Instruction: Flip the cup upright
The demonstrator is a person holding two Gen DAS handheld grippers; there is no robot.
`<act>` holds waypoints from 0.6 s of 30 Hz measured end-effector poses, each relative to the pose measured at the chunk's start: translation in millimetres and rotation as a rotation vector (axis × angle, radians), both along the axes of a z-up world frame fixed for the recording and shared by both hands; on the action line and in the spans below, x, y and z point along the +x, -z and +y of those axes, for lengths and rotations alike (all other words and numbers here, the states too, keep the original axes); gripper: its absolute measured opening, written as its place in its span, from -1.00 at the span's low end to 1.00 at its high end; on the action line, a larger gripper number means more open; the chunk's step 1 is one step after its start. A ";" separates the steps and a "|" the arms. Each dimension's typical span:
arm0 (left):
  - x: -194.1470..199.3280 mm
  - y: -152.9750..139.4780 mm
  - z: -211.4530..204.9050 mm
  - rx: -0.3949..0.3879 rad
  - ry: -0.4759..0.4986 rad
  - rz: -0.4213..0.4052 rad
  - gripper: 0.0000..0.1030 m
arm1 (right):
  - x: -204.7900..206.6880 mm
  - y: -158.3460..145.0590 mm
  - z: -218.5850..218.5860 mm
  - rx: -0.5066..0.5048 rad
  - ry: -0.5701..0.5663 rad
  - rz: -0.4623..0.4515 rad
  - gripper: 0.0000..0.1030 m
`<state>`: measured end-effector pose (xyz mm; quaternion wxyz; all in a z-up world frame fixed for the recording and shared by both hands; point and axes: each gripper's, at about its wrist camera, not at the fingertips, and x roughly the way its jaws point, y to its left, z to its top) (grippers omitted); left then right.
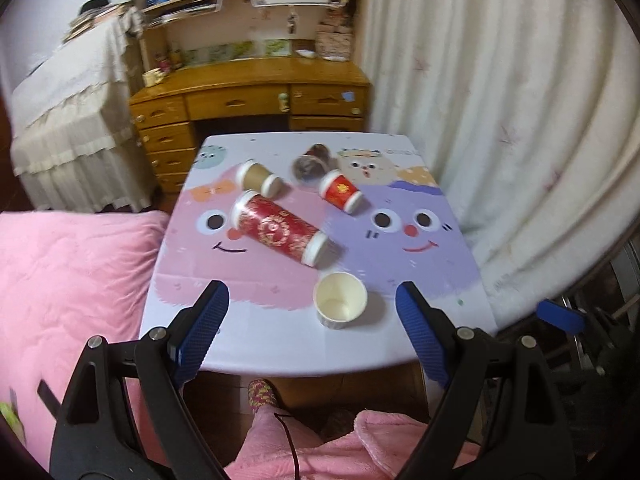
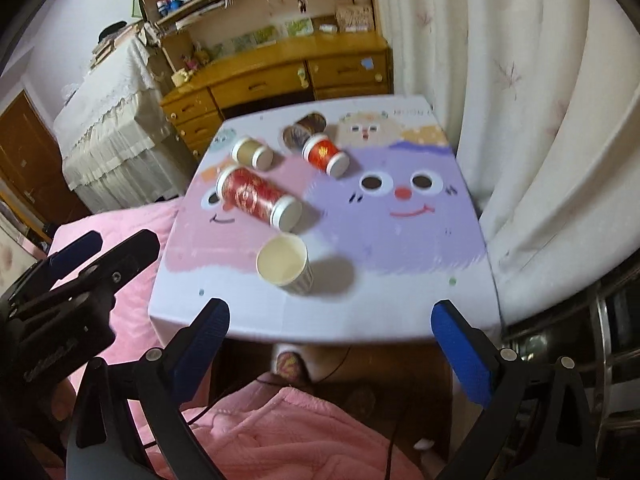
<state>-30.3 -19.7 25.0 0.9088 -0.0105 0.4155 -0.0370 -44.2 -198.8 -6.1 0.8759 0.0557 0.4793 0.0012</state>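
A white paper cup (image 1: 340, 301) stands upright, mouth up, near the front edge of the cartoon-print table (image 1: 420, 264); it also shows in the right wrist view (image 2: 283, 263). Behind it lie on their sides a tall red cup stack (image 1: 280, 232), a brown cup (image 1: 258, 178), a small red cup (image 1: 341, 191) and a dark patterned cup (image 1: 312, 162). My left gripper (image 1: 312, 300) is open, above the table's front edge, with the white cup between its blue fingers but apart from them. My right gripper (image 2: 330, 318) is open and empty at the front edge.
A pink quilt (image 1: 60, 280) lies left of the table. A white curtain (image 1: 520, 120) hangs right of it. A wooden desk (image 1: 248, 96) with shelves stands behind. The left gripper's body (image 2: 72, 300) shows at the left of the right wrist view.
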 end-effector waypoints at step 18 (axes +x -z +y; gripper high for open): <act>23.7 22.4 17.4 0.011 -0.060 0.054 0.63 | 21.2 6.0 4.7 0.015 -0.003 -0.014 0.99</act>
